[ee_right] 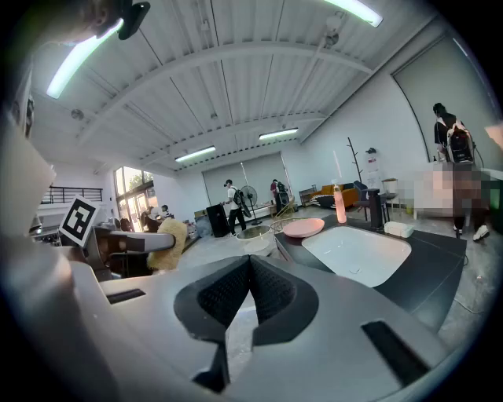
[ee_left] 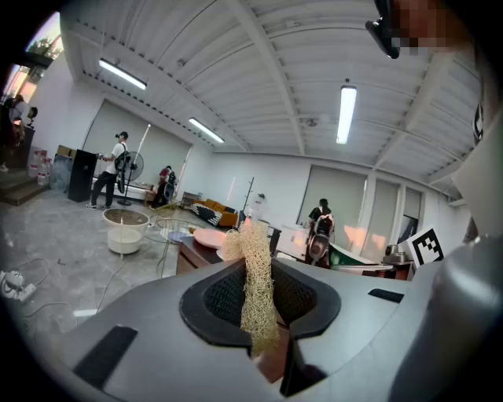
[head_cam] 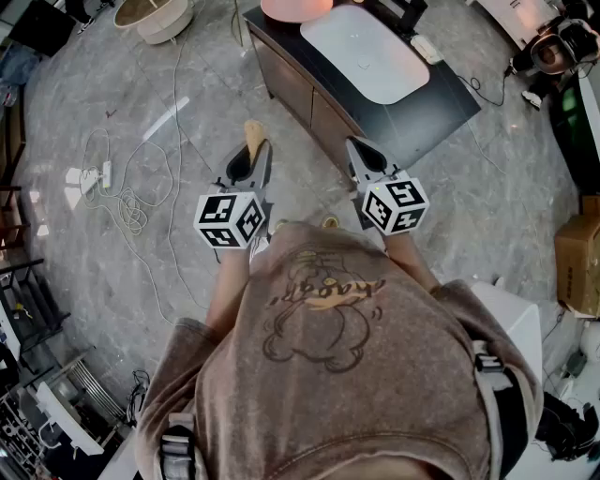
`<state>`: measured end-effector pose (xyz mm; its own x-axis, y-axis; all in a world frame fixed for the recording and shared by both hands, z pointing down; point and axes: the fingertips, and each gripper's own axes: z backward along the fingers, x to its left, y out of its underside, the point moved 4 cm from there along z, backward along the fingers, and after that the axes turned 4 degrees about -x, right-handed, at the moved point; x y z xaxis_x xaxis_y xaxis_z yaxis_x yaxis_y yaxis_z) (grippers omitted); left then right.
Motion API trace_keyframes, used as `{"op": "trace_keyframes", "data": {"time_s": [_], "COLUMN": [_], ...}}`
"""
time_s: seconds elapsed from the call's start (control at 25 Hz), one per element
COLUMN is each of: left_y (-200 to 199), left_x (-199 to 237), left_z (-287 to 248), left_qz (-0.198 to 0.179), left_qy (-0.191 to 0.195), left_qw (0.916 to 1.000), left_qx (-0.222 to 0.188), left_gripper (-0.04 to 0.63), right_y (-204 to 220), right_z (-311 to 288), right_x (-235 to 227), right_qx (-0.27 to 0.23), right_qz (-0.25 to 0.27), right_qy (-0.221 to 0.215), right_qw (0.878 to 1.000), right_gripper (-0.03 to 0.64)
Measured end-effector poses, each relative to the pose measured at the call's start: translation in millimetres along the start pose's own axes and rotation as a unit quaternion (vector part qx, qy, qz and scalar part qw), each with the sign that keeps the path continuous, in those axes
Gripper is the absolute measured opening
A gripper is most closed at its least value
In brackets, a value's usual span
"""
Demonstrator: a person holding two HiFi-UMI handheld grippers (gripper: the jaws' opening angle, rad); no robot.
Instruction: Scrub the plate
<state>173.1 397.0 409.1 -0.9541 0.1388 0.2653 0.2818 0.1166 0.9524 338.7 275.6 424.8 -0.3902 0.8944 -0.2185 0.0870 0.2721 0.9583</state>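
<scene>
A pink plate (head_cam: 295,7) lies on the dark counter (head_cam: 441,103) beside a white sink (head_cam: 366,52), ahead of both grippers. It also shows in the left gripper view, pink plate (ee_left: 208,238), and in the right gripper view, pink plate (ee_right: 303,228). My left gripper (head_cam: 251,150) is shut on a tan fibrous scrubber (ee_left: 255,290), which sticks up past the jaws as the scrubber (head_cam: 253,134). My right gripper (head_cam: 366,150) is shut with nothing between its jaws (ee_right: 250,263). Both are held level over the floor, short of the counter.
A white basin (head_cam: 155,17) stands on the grey floor at the far left. Loose cables (head_cam: 117,202) lie on the floor to the left. A cardboard box (head_cam: 577,262) sits at the right. A pink bottle (ee_right: 339,206) stands by the sink. Several people stand far off.
</scene>
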Motion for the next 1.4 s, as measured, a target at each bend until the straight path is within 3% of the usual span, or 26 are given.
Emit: {"op": "trace_keyframes", "data": {"time_s": [0.68, 0.96, 1.4], "left_y": [-7, -15, -56], "left_x": [73, 98, 166], "left_z": [-2, -42, -162], "left_qz": [-0.004, -0.005, -0.009], "left_qy": [0.056, 0.061, 0.06], "left_qw": [0.9984, 0.9981, 0.9981], "left_qx": [-0.004, -0.005, 0.005], "left_gripper": [0.077, 0.077, 0.077], "right_y": [19, 8, -22], "right_z": [-51, -98, -218], "right_x": [43, 19, -54], "right_qx": [-0.006, -0.013, -0.011], "right_qz": [-0.014, -0.019, -0.034], "right_qy": [0.03, 0.035, 0.036], "right_qw": [0.999, 0.999, 0.999], "right_gripper": [0.0, 0.0, 0.0]}}
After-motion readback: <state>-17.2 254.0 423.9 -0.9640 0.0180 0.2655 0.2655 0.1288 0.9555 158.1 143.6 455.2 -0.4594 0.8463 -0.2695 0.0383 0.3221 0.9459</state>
